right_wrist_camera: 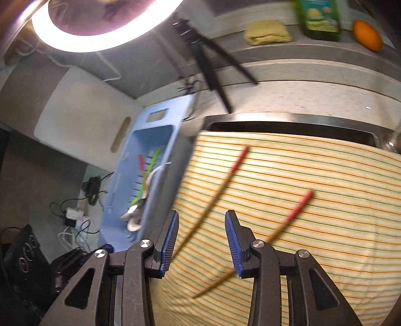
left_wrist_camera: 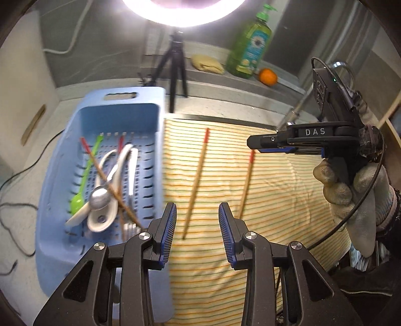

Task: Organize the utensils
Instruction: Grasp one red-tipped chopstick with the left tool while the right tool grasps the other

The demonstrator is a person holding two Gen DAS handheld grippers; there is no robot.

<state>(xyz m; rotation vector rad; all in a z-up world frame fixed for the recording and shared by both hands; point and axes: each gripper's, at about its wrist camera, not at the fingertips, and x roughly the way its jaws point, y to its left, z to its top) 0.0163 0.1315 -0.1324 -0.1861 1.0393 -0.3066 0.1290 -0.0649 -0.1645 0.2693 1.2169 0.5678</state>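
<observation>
A blue slotted basket (left_wrist_camera: 100,120) at the left holds a green spoon (left_wrist_camera: 84,180), a metal spoon (left_wrist_camera: 100,198), white spoons (left_wrist_camera: 120,163) and red-tipped chopsticks (left_wrist_camera: 110,185). Two more red-tipped chopsticks lie loose on the striped cloth (left_wrist_camera: 288,200): one (left_wrist_camera: 196,180) in the middle, one (left_wrist_camera: 246,185) to its right. My left gripper (left_wrist_camera: 197,225) is open and empty above the cloth, near the first chopstick's lower end. My right gripper (right_wrist_camera: 201,235) is open and empty above the two chopsticks (right_wrist_camera: 215,195) (right_wrist_camera: 293,215). It also shows in the left wrist view (left_wrist_camera: 253,146), over the right chopstick's red tip.
The cloth covers a steel sink (right_wrist_camera: 288,120). A black tripod (left_wrist_camera: 175,67) under a ring light (left_wrist_camera: 183,10) stands behind the basket. A green soap bottle (left_wrist_camera: 250,47), an orange (left_wrist_camera: 268,76) and a yellow sponge (left_wrist_camera: 208,64) sit on the back ledge. Cables (right_wrist_camera: 75,218) lie at the left.
</observation>
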